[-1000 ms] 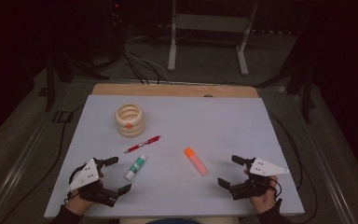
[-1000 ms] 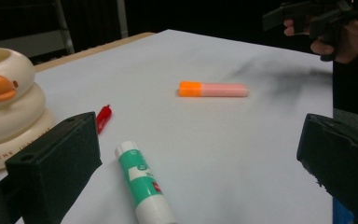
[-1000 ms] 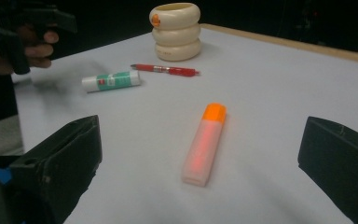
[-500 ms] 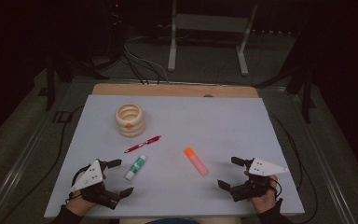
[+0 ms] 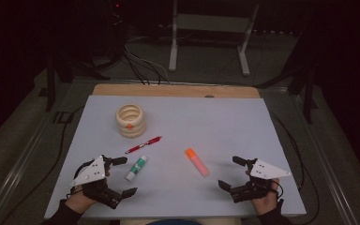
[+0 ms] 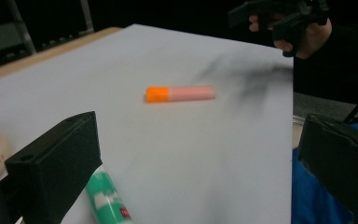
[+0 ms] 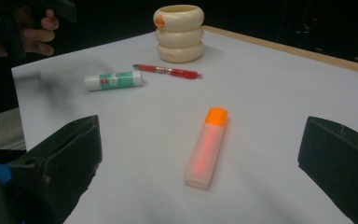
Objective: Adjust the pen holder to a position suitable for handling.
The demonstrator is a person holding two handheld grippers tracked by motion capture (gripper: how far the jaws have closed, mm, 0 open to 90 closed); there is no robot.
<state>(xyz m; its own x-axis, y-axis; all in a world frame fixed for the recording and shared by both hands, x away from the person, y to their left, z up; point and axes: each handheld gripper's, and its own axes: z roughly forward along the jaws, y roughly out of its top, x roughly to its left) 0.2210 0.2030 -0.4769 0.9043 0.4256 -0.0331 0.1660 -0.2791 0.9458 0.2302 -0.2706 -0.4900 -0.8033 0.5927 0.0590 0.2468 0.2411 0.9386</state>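
High view frames a pale grey-white table (image 5: 243, 126) with a strip of bare wood along its far edge, set in a dark room where cables trail over the floor and the white legs of a stand rise behind. Near the person's edge, the left gripper (image 5: 124, 176) sits at the left with its jaws spread wide and nothing between them, and the right gripper (image 5: 232, 172) sits at the right, jaws likewise wide apart and empty. Between the two lies an orange-capped highlighter (image 5: 197, 161), flat on the table; its long axis runs diagonally, the cap pointing away from the person and toward the left, the pale body trailing toward the right gripper. Just beside the left gripper lies a green-and-white glue stick (image 5: 136, 168), also diagonal. Beyond it rests a red pen (image 5: 143, 145), and farther back stands a cream stack of rings (image 5: 131, 120), well apart from both grippers.
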